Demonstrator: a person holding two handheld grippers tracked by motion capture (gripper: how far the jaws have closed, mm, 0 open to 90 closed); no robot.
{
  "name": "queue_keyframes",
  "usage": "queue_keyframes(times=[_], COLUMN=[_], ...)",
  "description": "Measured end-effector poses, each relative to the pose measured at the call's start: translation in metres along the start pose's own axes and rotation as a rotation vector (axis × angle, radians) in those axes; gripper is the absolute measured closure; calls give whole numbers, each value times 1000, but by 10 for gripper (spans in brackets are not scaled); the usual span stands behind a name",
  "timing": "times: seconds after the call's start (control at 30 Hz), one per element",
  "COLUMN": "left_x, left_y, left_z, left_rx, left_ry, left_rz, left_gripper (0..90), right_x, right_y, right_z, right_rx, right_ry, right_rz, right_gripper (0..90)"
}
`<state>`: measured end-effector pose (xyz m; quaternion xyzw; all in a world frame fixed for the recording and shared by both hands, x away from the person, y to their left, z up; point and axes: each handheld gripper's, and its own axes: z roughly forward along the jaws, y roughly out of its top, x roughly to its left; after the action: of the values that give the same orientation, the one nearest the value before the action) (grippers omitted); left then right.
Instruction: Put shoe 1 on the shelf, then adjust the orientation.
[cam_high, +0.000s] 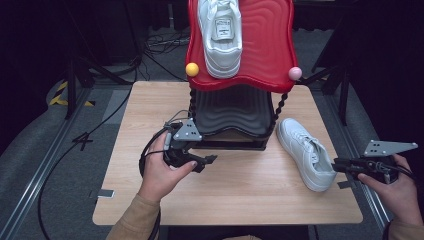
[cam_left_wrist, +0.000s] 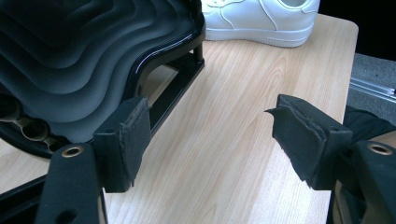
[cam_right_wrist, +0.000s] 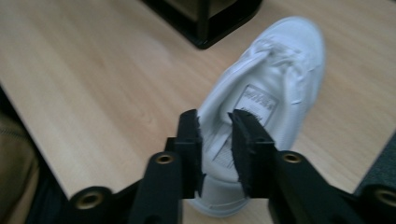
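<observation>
While the white leather sneaker (cam_high: 306, 152) lies on the pale wooden table (cam_high: 240, 195) just right of the black-and-red 2-tier shoe rack (cam_high: 235, 107), the right gripper (cam_right_wrist: 215, 140) is seen at its heel, jaws narrowly parted, gripping nothing. The left gripper (cam_left_wrist: 210, 135) is held wide open and empty beside the rack.
</observation>
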<state>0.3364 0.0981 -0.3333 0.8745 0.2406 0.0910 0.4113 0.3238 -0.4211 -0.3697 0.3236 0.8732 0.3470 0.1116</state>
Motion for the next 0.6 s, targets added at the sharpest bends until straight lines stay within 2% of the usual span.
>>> queue_keyframes(times=[0.07,0.13,0.17,0.23,0.37,0.6], left_x=[0,0,0,0,1,1], left_y=[0,0,0,0,-1,-4], left_z=[-1,-1,-1,-1,-2,-4], left_rx=[0,1,2,5,4,5], left_ry=[0,0,0,0,0,3], left_rz=[0,0,0,5,-4,-14], left_gripper=[286,286,286,286,286,286], right_x=[6,11,12,13,11,11], right_y=[2,4,4,5,4,5], right_z=[7,16,19,27,35,38], right_rx=[59,94,110,148,181,196], right_ry=[35,74,79,58,49,47], right_rz=[-58,-107,-120,-149,-161,-167], right_gripper=[634,611,611,613,651,679])
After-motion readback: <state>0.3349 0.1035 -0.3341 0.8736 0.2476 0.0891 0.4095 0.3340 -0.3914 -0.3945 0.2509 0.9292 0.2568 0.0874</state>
